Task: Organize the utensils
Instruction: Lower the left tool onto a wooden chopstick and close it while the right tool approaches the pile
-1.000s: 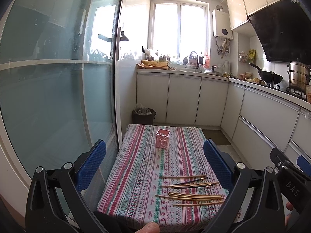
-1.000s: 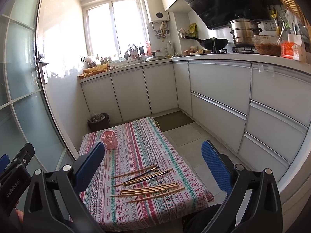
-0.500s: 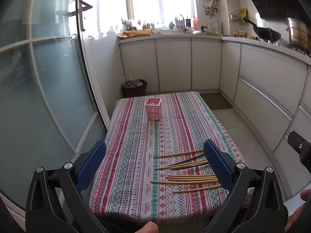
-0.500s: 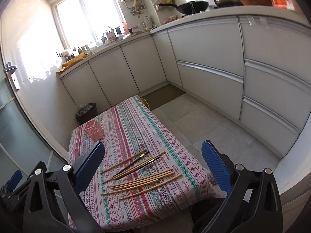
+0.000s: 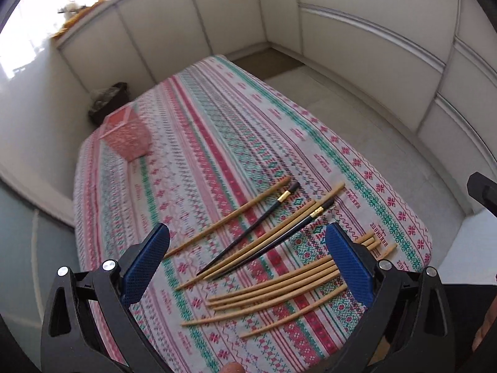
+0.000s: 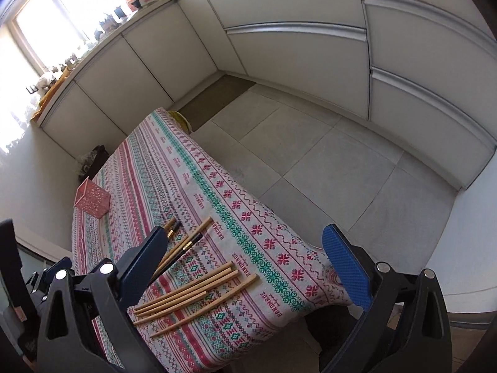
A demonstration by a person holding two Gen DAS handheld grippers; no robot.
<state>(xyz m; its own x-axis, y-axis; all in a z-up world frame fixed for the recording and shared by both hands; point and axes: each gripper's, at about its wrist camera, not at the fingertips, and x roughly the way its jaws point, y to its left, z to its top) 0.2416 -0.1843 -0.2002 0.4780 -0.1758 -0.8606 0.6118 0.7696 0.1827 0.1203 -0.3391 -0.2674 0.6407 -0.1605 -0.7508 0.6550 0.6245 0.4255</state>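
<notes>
Several wooden chopsticks point(image 5: 273, 289) point(image 6: 189, 292) and two black chopsticks with gold bands point(image 5: 257, 227) point(image 6: 178, 250) lie loose on the near part of a table under a striped patterned cloth point(image 5: 217, 130) point(image 6: 186, 168). A pink perforated holder point(image 5: 125, 136) point(image 6: 92, 200) stands upright at the table's far left. My left gripper point(image 5: 245, 264) hovers open above the chopsticks, with nothing between its blue pads. My right gripper point(image 6: 248, 264) is open too, above the table's near right corner, and holds nothing.
White kitchen cabinets point(image 6: 295, 49) wrap around the far and right sides. A tiled floor point(image 6: 326, 161) lies to the right of the table. A dark bin point(image 5: 108, 99) stands beyond the far end of the table. A frosted glass partition runs along the left.
Both grippers have tilted down and moved closer to the table, so the chopsticks now fill the lower part of each view. Both stay open. Nothing on the table has moved.
</notes>
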